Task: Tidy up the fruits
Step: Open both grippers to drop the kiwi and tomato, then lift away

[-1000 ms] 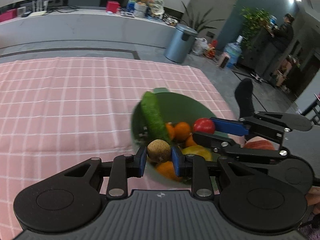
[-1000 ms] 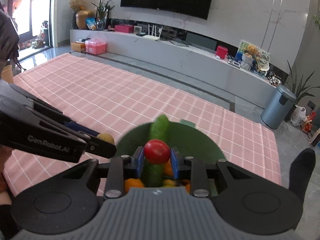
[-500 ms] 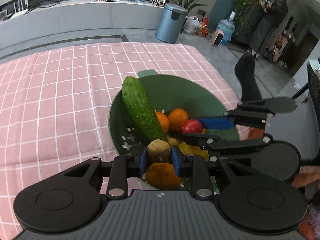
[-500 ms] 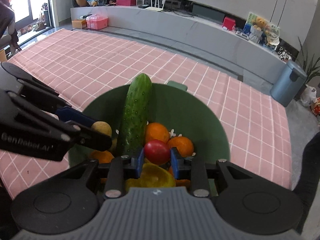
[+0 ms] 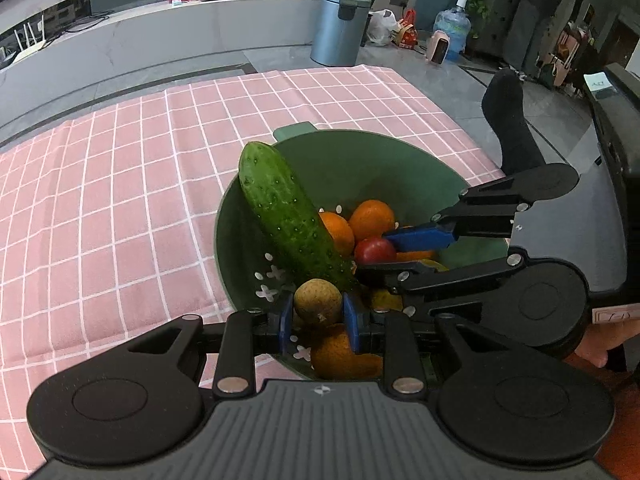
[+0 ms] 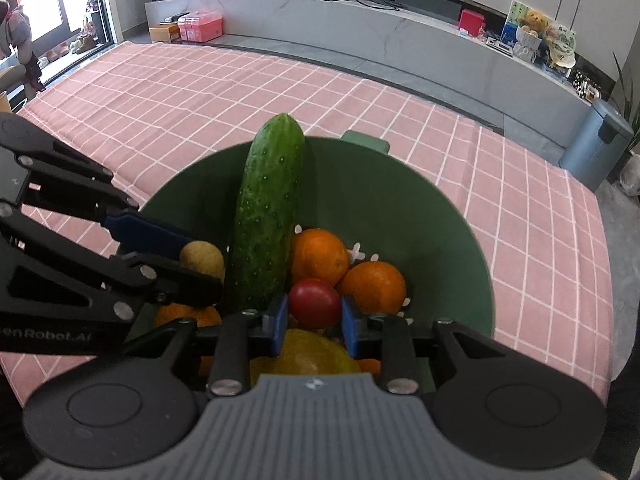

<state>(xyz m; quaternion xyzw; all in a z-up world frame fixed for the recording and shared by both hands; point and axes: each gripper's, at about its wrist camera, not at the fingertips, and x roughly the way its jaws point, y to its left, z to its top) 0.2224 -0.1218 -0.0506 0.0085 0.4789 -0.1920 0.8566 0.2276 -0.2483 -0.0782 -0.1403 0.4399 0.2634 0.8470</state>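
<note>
Home living room: media console (image 6: 360,12), checked tablecloth (image 6: 240,92).

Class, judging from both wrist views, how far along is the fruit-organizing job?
Done: a green cucumber, oranges and a yellow fruit lie in the green colander bowl. In hand: left tongs grip a small tan round fruit; right tongs grip a red tomato. Left: releasing both over the bowl.
</note>
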